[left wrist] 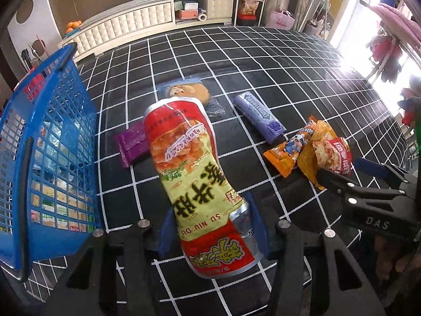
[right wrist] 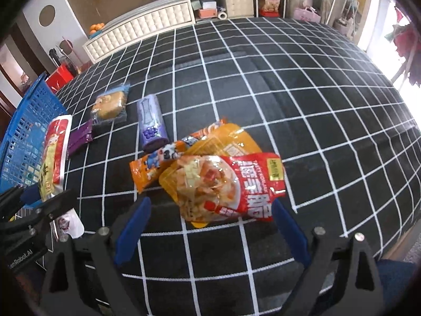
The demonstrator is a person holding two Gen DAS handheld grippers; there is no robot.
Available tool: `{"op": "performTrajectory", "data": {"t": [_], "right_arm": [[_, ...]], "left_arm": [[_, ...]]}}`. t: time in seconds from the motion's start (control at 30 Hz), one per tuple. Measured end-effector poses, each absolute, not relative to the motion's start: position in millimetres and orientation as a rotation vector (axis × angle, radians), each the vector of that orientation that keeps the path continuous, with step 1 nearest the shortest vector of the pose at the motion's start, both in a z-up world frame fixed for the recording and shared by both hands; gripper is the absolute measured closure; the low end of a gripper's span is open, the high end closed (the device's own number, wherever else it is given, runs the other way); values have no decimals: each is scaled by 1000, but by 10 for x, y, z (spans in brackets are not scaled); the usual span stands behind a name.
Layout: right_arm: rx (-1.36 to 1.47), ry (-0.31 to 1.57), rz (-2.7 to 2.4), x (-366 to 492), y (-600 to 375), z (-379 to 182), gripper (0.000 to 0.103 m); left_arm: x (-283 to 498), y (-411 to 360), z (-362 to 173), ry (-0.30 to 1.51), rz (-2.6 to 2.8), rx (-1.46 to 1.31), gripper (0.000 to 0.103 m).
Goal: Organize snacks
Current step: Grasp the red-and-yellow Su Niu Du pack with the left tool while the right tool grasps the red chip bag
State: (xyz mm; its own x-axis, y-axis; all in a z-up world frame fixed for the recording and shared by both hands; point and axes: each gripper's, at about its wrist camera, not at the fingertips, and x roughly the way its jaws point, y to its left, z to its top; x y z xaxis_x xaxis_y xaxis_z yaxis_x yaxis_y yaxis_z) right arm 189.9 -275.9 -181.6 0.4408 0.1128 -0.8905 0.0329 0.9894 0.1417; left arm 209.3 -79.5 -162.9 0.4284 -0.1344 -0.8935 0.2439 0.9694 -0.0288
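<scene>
My left gripper point(left wrist: 213, 233) is shut on the near end of a long red-and-yellow snack bag point(left wrist: 189, 163), which is held up over the table next to the blue basket point(left wrist: 52, 142). The right wrist view shows that same bag point(right wrist: 55, 152) and the left gripper point(right wrist: 46, 197) beside the basket point(right wrist: 26, 129). My right gripper point(right wrist: 211, 230) is open, its blue pads point(right wrist: 134, 226) on either side of the near end of a red chips bag point(right wrist: 231, 184). That bag lies on an orange pouch point(right wrist: 226, 139).
On the black grid tablecloth point(right wrist: 289, 92) lie an orange cow packet point(right wrist: 158, 163), a purple gum pack point(right wrist: 151, 121), a bear cake packet point(right wrist: 110, 105) and a small purple packet point(right wrist: 80, 138). The basket holds several packets. A white cabinet point(left wrist: 136, 21) stands beyond the table.
</scene>
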Motion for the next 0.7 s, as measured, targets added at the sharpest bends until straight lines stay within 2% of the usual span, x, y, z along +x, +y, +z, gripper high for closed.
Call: {"op": "performTrajectory", "data": {"t": [0.37,0.7], "right_arm": [[183,1142,105,2025,-2889,-1963,7],[93,1138,156,2194,-2837,-1928,8]], "left_arm": [[2268,-894,-1766,1103,-232,92,55],[2266,-927,-1849,1109,-263,99,55]]}}
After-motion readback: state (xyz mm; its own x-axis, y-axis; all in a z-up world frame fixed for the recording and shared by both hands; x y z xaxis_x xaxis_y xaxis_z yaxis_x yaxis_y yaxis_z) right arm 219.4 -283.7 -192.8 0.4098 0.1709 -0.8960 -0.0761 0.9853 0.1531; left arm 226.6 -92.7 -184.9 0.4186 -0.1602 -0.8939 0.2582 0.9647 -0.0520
